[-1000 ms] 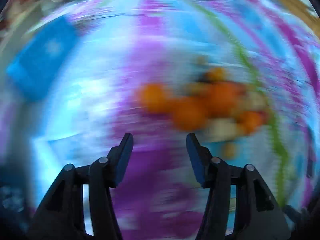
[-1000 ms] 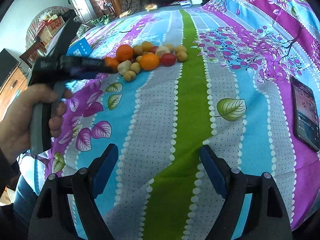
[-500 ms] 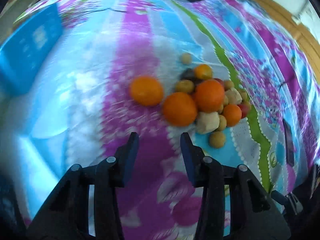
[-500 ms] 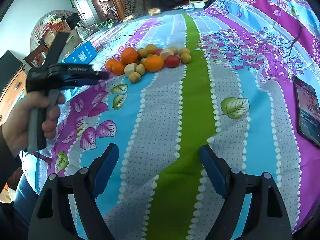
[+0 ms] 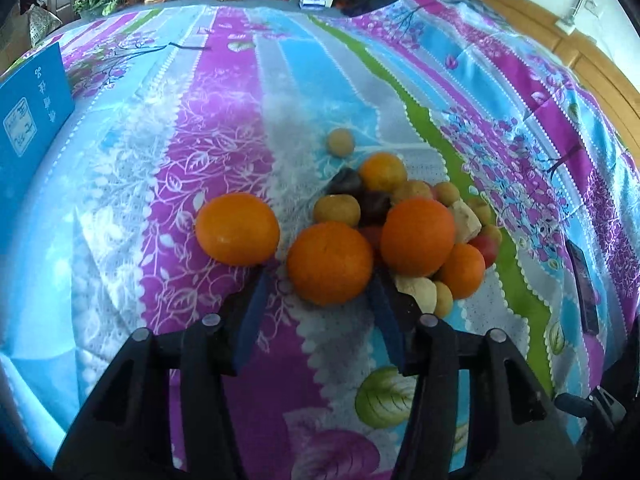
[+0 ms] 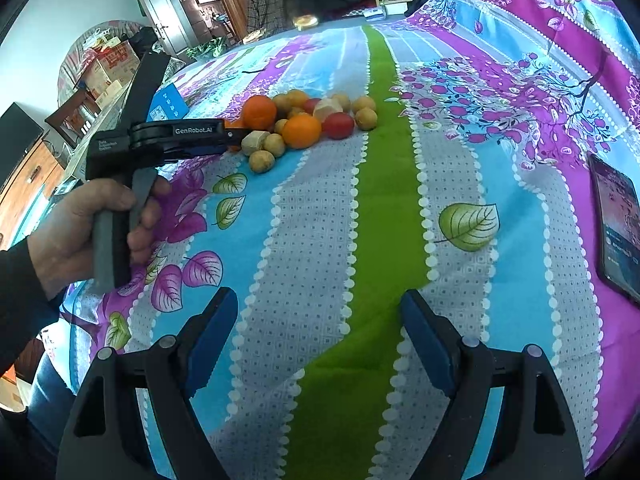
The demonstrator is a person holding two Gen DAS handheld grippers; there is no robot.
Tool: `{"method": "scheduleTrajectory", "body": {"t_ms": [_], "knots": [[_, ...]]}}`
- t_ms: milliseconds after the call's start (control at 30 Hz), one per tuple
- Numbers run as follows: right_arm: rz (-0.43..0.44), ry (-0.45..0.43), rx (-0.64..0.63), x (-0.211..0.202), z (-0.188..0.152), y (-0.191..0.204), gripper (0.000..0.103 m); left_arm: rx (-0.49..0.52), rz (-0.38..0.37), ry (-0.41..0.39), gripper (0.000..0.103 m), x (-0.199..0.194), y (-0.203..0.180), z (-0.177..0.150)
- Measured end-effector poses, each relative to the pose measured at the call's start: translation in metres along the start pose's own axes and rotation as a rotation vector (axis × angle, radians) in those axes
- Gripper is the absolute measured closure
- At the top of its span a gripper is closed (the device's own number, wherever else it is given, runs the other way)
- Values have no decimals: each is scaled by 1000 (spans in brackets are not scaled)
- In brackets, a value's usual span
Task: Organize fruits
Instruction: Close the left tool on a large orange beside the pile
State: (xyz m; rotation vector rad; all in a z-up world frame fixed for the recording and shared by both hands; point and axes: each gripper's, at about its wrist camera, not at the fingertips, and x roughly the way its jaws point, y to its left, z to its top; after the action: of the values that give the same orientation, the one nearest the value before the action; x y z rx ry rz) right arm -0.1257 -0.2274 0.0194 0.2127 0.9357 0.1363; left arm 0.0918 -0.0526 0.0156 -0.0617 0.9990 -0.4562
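Only R wrist view: phone [image 6: 616, 224], hand [image 6: 80, 232] w/ left gripper [image 6: 236, 135].

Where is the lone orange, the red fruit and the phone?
Lone orange [image 5: 237, 229], left wrist view, middle of its peel.
Red fruit [image 6: 338, 125], right wrist view, middle of its skin.
Phone [image 6: 618, 216], right wrist view, middle of its screen.

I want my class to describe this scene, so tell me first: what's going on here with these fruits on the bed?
A person holds a two-finger gripper in each hand over a striped floral bedsheet. The left gripper has just been opening its jaws and straddles a round orange at the near edge of a mixed fruit pile, not yet gripping it. Another orange sits apart to the left. The right gripper hovers open and empty. A dark phone lies to the right.
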Motion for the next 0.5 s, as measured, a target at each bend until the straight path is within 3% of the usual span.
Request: {"method": "scheduleTrajectory", "body": {"t_ms": [200, 267, 333, 500], "knots": [[2, 5, -14, 6, 5, 7, 17, -1, -10, -13, 51, 4, 1, 5], [12, 3, -20, 7, 9, 9, 21, -1, -34, -9, 60, 2, 1, 4], [23, 2, -28, 10, 14, 11, 33, 15, -20, -12, 61, -4, -1, 1], [14, -34, -28, 24, 49, 0, 46, -2, 9, -22, 61, -29, 5, -19]]}}
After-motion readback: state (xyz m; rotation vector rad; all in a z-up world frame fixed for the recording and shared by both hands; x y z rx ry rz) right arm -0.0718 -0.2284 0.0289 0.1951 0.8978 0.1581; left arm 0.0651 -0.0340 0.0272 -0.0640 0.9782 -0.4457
